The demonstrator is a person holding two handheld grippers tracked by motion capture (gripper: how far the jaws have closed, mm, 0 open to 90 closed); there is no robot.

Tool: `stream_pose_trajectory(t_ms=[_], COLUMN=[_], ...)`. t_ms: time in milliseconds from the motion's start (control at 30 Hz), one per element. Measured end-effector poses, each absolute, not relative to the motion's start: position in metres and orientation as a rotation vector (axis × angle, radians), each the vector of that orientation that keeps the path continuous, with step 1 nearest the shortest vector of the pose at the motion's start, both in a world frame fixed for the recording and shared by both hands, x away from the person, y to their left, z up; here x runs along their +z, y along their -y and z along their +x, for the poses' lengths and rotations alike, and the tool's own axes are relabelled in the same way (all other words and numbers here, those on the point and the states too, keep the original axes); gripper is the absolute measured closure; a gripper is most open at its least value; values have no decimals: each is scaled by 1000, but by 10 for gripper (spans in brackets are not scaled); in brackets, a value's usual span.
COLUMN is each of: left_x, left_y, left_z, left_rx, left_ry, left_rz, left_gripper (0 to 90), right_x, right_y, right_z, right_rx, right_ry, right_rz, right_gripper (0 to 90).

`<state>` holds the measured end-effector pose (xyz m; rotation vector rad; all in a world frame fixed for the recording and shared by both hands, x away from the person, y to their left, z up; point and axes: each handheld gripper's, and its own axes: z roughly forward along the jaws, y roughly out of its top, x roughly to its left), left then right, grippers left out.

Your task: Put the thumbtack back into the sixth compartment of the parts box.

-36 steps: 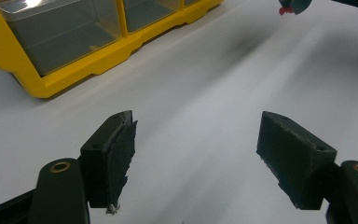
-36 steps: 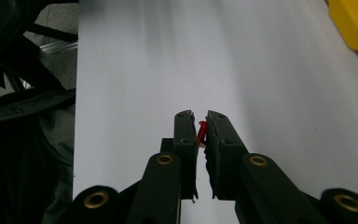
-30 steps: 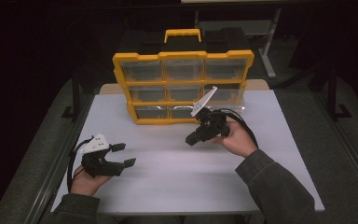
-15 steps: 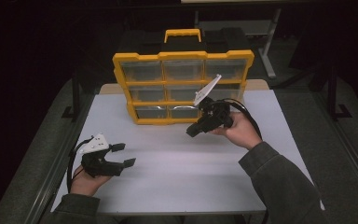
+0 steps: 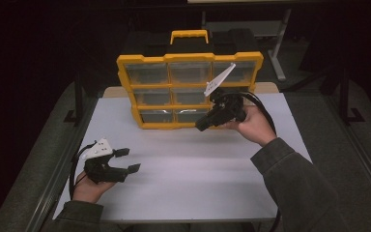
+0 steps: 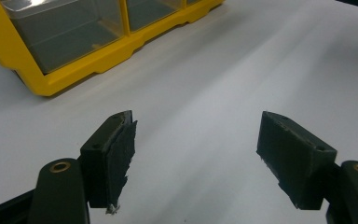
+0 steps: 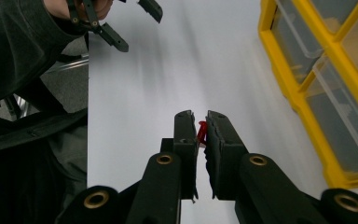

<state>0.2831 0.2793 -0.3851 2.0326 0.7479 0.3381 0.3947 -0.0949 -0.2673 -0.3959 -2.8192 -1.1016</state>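
A yellow organizer (image 5: 189, 59) with clear drawers stands at the back of the white table (image 5: 198, 179). My right gripper (image 5: 201, 126) is held in the air in front of the organizer's lower right drawers, jaws pointing left and down. In the right gripper view its jaws (image 7: 200, 116) are shut on a small red piece (image 7: 201, 133). My left gripper (image 5: 129, 160) rests low at the table's front left, open, with nothing between its fingers (image 6: 198, 123). The organizer's bottom corner (image 6: 88, 65) lies ahead of it to the left.
Bare white tabletop lies between the two grippers and in front of the organizer. The table's left edge and a dark metal rail (image 5: 53, 174) run close beside the left hand. The person's sleeve (image 7: 23, 42) and left gripper (image 7: 137, 23) appear in the right gripper view.
My right gripper has risen with the red piece, moving up in front of the organizer. The left gripper has stayed where it was.
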Motion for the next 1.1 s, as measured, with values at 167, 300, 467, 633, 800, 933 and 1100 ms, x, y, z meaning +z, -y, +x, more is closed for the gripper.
stream_pose_trajectory(t_ms=[167, 300, 467, 633, 800, 933, 1100], left_x=[-384, -384, -385, -385, -386, -385, -385], left_y=[-280, -279, -279, -279, -278, -279, -279], left_z=[283, 282, 283, 283, 283, 283, 283], left_rx=[341, 335, 337, 334, 335, 337, 336], left_ry=[-744, -753, -749, -755, -753, -753, -752], left_rz=[2034, 2032, 2029, 2015, 2023, 2021, 2023], left_gripper=[272, 272, 271, 271, 271, 271, 271], right_x=[-257, -249, -242, -235, -226, -218, -213], right_y=[98, 103, 108, 112, 117, 122, 129], right_z=[397, 401, 405, 408, 413, 416, 423], right_rx=[-1113, -1124, -1138, -1155, -1158, -1165, -1168], right_ry=[2819, 2827, 2829, 2833, 2846, 2853, 2860], right_rz=[-413, -427, -445, -454, -478, -509, -552], right_gripper=[815, 815, 815, 815, 816, 816, 815])
